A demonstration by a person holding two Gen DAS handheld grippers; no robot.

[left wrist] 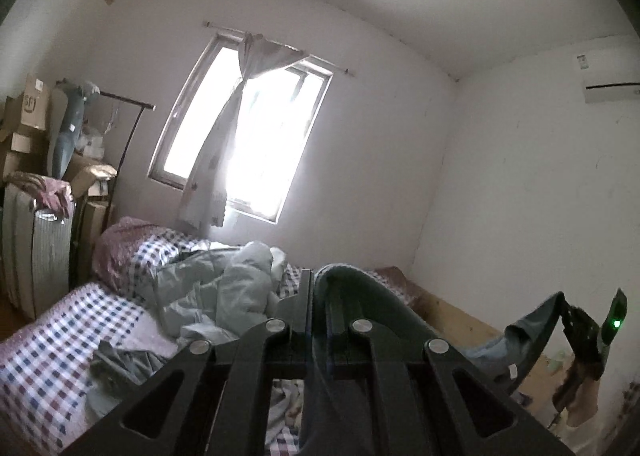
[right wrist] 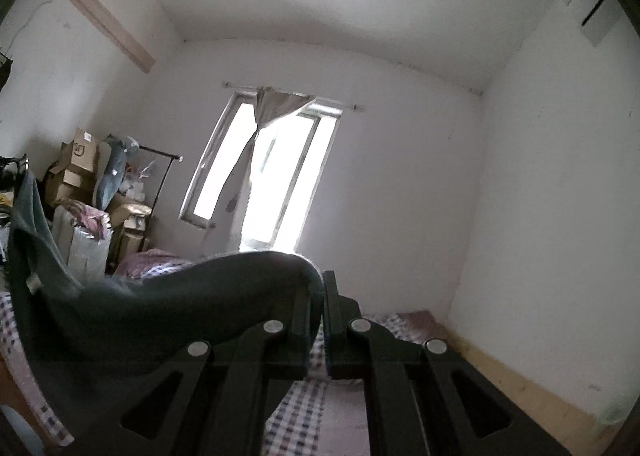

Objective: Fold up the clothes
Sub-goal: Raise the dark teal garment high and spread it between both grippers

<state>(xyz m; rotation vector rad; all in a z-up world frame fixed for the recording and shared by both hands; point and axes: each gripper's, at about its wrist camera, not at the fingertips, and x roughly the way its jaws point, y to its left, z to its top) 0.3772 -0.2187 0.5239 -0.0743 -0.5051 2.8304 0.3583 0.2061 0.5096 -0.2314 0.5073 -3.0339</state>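
Observation:
A dark grey-green garment [left wrist: 380, 304] hangs stretched in the air above the bed, held at both ends. My left gripper [left wrist: 312, 288] is shut on one edge of it, the cloth folding over its right finger. The cloth runs right to my right gripper [left wrist: 562, 306], which a hand [left wrist: 580, 396] holds up. In the right wrist view the same garment [right wrist: 180, 296] drapes away to the left, a small label showing near its far edge, and my right gripper [right wrist: 323, 288] is shut on its near edge. The lower part of the garment is hidden behind the gripper bodies.
Below lies a bed with a checked sheet [left wrist: 52, 336], a pale blue padded pile [left wrist: 224, 288] and a crumpled grey garment [left wrist: 120, 364]. A silver suitcase [left wrist: 40, 252], cardboard boxes [left wrist: 28, 108] and a clothes rail [left wrist: 132, 128] stand at the left. A bright window [left wrist: 248, 136] faces me.

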